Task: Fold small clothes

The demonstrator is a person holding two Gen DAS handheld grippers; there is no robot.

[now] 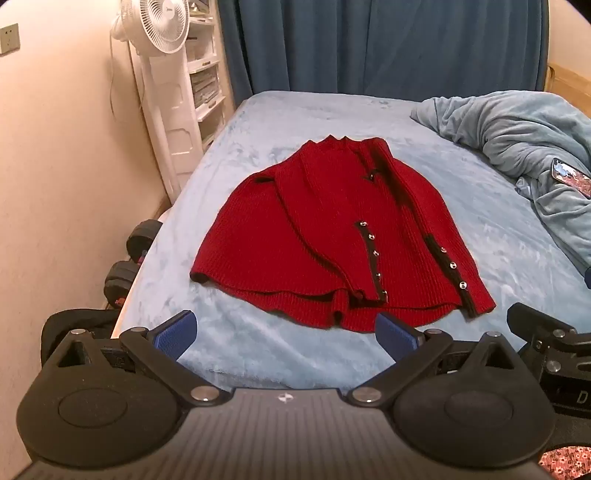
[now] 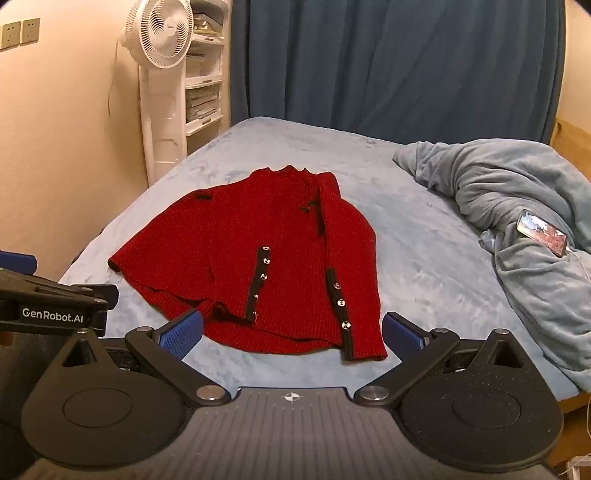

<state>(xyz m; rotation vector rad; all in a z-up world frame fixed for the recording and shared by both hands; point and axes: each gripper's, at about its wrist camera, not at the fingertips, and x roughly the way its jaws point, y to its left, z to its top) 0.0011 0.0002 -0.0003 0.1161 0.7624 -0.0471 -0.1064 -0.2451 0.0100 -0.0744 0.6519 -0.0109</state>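
So this is happening in a bedroom, on a bed (image 1: 258,122) with a fuzzy light blue cover, dark blue curtains (image 1: 369,44) hanging behind it and a white standing fan (image 1: 162,26) sitting off by the wall. The red knit cardigan (image 1: 325,229) is lying flat in the middle of the bed, hem toward the cameras, with both sleeves looking like they're already tucked in across the front, the black button strips running down toward the hem. I'm guessing it's laid out like that so the body can get folded up next. The left gripper (image 1: 284,332) is hovering just short of the hem with its blue fingers (image 1: 173,334) spread wide, grasping nothing, and the right gripper (image 2: 291,330) is doing the same, released and empty, sitting right by the hem's right corner where the sleeve cuff is ending. Lined up side by side like that, they're probably getting ready to pinch the hem at two spots. Room-wise, there's plenty of bare cover above the collar for folding into, and some on the left before the bed edge is dropping off toward the dumbbells (image 1: 129,258) on the floor. The right side is tighter, since a crumpled blue-grey blanket (image 2: 517,206) is piled there with a phone (image 2: 541,236) resting on it.
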